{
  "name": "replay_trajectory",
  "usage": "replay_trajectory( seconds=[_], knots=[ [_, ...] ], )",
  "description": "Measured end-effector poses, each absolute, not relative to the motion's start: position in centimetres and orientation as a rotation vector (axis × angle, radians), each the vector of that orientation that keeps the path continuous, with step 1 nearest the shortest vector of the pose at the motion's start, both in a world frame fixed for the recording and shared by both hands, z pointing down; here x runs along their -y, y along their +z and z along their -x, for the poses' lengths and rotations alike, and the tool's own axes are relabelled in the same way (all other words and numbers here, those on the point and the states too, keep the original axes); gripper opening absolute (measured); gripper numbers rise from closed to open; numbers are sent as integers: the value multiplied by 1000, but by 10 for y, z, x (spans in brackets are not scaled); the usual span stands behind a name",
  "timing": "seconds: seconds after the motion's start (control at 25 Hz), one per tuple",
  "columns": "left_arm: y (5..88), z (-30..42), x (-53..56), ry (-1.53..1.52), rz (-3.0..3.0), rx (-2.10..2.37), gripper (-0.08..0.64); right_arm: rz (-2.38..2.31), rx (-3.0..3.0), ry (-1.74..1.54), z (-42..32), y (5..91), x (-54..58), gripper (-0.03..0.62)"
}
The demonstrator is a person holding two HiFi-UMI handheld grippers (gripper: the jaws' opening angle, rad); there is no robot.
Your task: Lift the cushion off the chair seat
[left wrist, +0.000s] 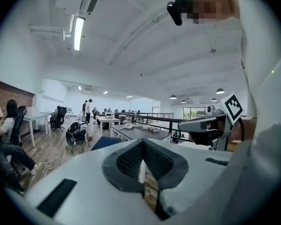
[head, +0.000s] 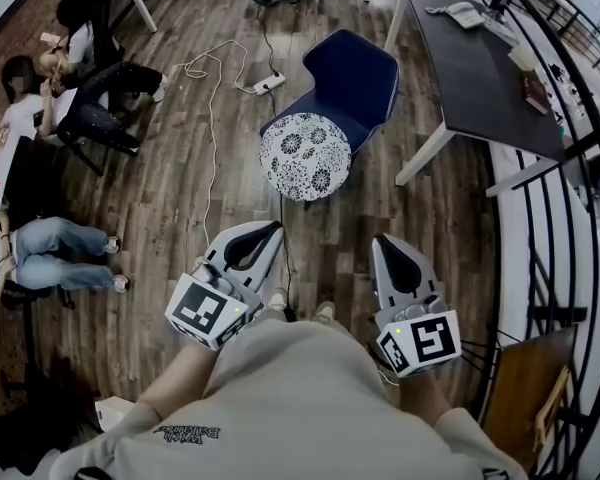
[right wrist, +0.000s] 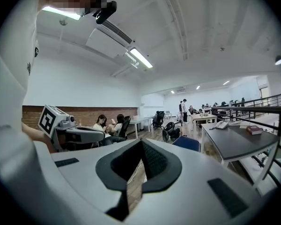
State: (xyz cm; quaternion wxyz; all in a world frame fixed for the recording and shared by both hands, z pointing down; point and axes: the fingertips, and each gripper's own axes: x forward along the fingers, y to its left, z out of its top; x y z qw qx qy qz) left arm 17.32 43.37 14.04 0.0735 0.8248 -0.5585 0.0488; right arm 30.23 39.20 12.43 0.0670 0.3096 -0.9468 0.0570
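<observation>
- Cushion [head: 305,156] on the chair [head: 355,73]: matt printed cloth.
- Chair: matt blue, cloth-like cover.
- Floor [head: 170,198] around the chair: dark wood planks with a faint sheen.
- Desk [head: 470,78] right of the chair: smooth, dark, matt top.
- Left gripper [head: 270,230] and right gripper [head: 383,243]: smooth, matt, pale plastic shells with dark ribbed pads [left wrist: 129,161].

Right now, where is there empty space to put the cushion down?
The dark desk is bare along the side nearest the blue chair. Bare floor lies between the cushion and the white desk leg. Crowded: seated people at left, cable beside the chair.
</observation>
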Motion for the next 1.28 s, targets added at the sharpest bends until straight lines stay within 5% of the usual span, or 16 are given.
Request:
replay_trajectory(
  seconds=[1.28],
  knots=[
    [138,-256,-480,250,-2551,1806,5,-845,2910,56,-363,140,-420,3]
  ],
)
